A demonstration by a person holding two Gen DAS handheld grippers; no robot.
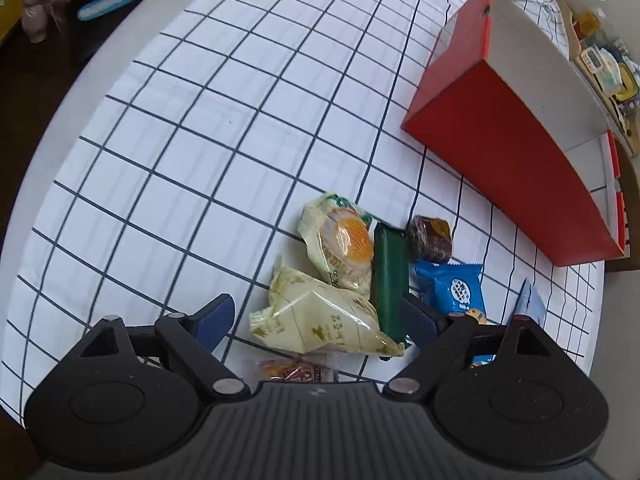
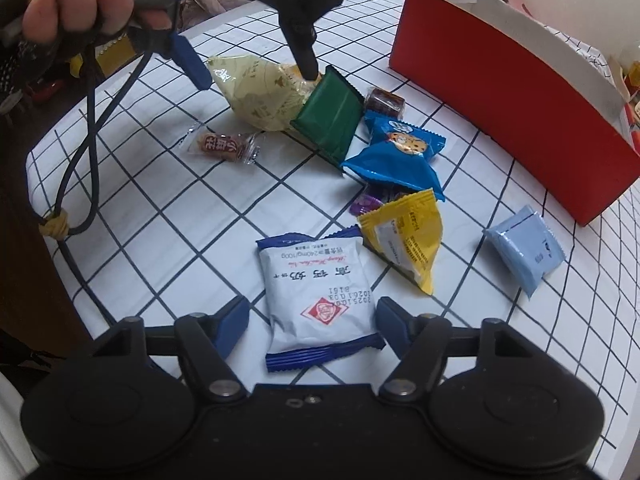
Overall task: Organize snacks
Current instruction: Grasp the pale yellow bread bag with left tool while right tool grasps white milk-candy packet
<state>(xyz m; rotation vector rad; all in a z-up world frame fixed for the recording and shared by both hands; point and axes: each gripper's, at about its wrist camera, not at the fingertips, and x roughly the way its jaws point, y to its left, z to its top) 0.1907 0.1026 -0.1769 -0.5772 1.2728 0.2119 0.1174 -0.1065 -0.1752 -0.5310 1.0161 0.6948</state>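
Wrapped snacks lie loose on a white grid-patterned tablecloth [image 2: 168, 248], and the open red cardboard box [image 2: 500, 92] nearby shows nothing packed on its visible inside wall, so sorting seems barely begun. The left gripper [image 1: 316, 314] points steeply down, fingers spread wide around a cream foil snack packet [image 1: 320, 320], not pressing it. The right gripper [image 2: 312, 322] straddles a white packet with blue ends [image 2: 316, 296], apparently not yet clamped.
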